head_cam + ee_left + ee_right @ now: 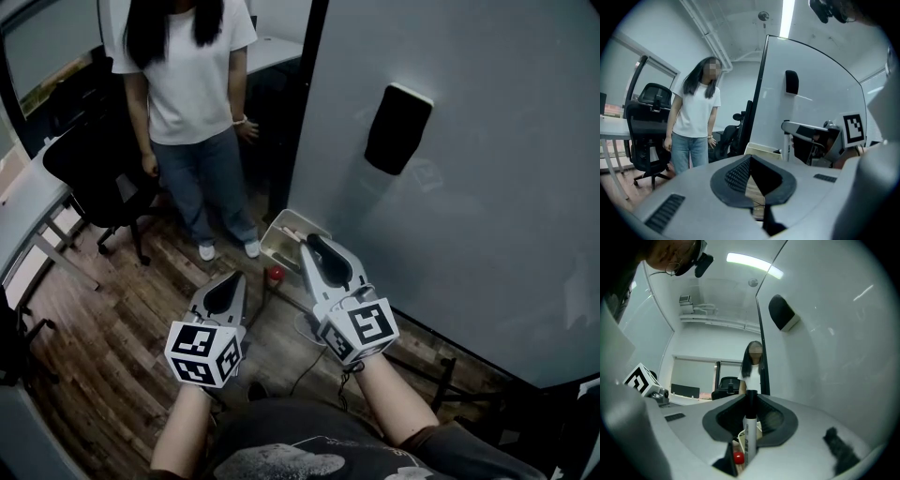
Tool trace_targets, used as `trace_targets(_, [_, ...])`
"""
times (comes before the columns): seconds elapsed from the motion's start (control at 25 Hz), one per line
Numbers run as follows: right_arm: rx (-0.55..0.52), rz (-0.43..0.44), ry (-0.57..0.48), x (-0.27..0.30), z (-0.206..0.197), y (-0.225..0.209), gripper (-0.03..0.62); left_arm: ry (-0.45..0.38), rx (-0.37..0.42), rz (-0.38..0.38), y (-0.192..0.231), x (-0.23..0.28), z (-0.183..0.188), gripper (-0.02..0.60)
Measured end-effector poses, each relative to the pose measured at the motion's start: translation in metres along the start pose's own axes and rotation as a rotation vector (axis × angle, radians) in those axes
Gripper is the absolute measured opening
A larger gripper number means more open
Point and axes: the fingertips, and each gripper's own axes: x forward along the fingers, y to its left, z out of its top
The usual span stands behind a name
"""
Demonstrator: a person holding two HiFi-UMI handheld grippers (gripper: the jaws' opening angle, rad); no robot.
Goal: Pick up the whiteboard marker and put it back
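Note:
My right gripper (313, 243) (751, 400) is shut on the whiteboard marker (749, 433), a white barrel with a black cap that stands upright between its jaws. It hovers beside the big whiteboard (469, 197) and over a pale open box (273, 240) on the floor. From the head view the marker is hidden inside the jaws. My left gripper (228, 282) (751, 161) hangs lower and to the left with its jaws together on nothing. A black eraser (397, 128) (782, 312) clings to the board above.
A person in a white T-shirt and jeans (192, 112) stands a step behind the box. A black office chair (94, 169) and a desk (23, 216) are at the left. A small red object (276, 274) lies on the wooden floor by the box.

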Motion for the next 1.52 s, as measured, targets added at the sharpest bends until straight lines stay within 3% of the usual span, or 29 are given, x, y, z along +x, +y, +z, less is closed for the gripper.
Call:
trace_targets(0.28, [0.001,-0.021,-0.029,0.015,0.017,0.004,0.081,0.008,-0.011,-0.031,0.023,0.012,0.001,0.014])
trace_targets(0.52, [0.005,-0.062,-0.006,0.035,-0.002,-0.007,0.081,0.019,-0.012,-0.043,0.032,0.021,0.000,0.014])
trace_targets(0.68, [-0.033,-0.063,0.030,0.049,-0.016,-0.002,0.081,0.029,-0.015,-0.042,0.038,0.022,-0.005,0.014])
trace_targets(0.88, [-0.126,-0.043,0.000,0.058,-0.017,0.009,0.080,0.042,-0.016,-0.043,0.047,0.024,-0.007,0.014])
trace_targets(1.24, [-0.186,-0.057,0.022,0.032,-0.034,0.017,0.081,0.052,-0.016,-0.044,0.048,0.025,-0.012,0.014])
trace_targets(1.52, [-0.155,-0.102,0.035,0.012,-0.045,0.011,0.081,0.051,-0.004,-0.047,0.037,0.016,-0.016,0.014])
